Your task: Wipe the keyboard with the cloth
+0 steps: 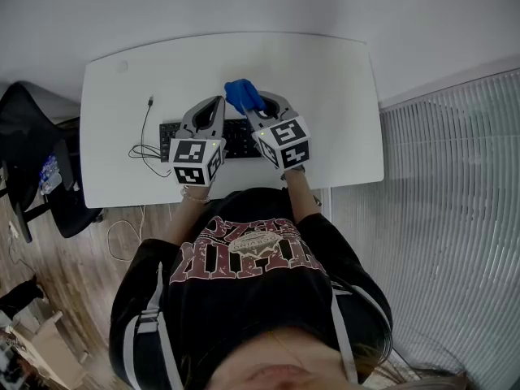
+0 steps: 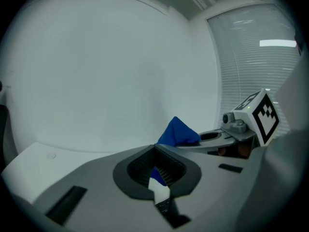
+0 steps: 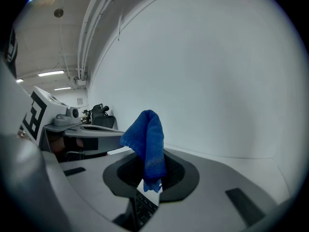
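Note:
A black keyboard [image 1: 236,139] lies on the white table [image 1: 341,96], partly covered by both grippers. My right gripper [image 1: 249,109] is shut on a blue cloth [image 1: 242,94], which sticks up from the jaws and hangs bunched above the keyboard's far edge. In the right gripper view the cloth [image 3: 147,141] stands folded between the pads [image 3: 176,170], with keys [image 3: 142,207] below. My left gripper [image 1: 218,102] hovers over the keyboard's middle, its jaws closed together with nothing in them. In the left gripper view the cloth [image 2: 177,133] shows just beyond the left gripper [image 2: 155,151].
A thin black cable [image 1: 145,136] coils on the table left of the keyboard. A black chair [image 1: 32,161] stands off the table's left end. White slatted panels [image 1: 455,177] fill the right side. A white wall lies behind the table.

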`<state>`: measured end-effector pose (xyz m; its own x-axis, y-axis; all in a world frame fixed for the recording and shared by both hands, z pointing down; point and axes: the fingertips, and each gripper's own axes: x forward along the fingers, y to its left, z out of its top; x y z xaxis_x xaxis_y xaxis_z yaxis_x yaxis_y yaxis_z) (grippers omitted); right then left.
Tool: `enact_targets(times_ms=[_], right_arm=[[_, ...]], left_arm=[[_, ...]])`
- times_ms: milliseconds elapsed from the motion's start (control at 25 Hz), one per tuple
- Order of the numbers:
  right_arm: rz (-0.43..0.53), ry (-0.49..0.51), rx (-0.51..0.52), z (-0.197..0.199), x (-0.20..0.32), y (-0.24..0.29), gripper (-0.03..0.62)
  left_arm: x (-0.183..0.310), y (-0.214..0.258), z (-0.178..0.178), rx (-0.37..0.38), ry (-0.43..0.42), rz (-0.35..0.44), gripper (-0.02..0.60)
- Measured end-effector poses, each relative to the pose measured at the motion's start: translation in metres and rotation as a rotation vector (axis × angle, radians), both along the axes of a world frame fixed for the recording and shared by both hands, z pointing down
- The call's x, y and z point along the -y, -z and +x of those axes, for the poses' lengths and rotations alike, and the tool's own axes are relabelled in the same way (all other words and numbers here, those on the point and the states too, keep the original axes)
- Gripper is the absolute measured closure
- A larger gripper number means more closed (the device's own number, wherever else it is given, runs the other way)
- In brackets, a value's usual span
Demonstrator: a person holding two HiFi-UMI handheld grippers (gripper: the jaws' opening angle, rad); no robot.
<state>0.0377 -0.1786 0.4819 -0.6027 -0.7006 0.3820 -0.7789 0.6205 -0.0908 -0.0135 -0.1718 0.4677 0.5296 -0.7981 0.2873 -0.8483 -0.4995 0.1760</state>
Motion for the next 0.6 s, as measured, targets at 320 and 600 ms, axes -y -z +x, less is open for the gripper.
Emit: enact_targets(times_ms=[320, 600], right_arm=[[0.100, -0.001, -0.019, -0.009, 0.003, 0.047, 0.530], [0.153, -0.024, -0.002, -0.011, 0.001, 0.071, 0.530]], left_arm=[[0.007, 0.049, 0.004, -0.017, 0.007, 0.078, 0.549], [0.004, 0.071, 0.005, -0.026, 0.014, 0.126, 0.549]])
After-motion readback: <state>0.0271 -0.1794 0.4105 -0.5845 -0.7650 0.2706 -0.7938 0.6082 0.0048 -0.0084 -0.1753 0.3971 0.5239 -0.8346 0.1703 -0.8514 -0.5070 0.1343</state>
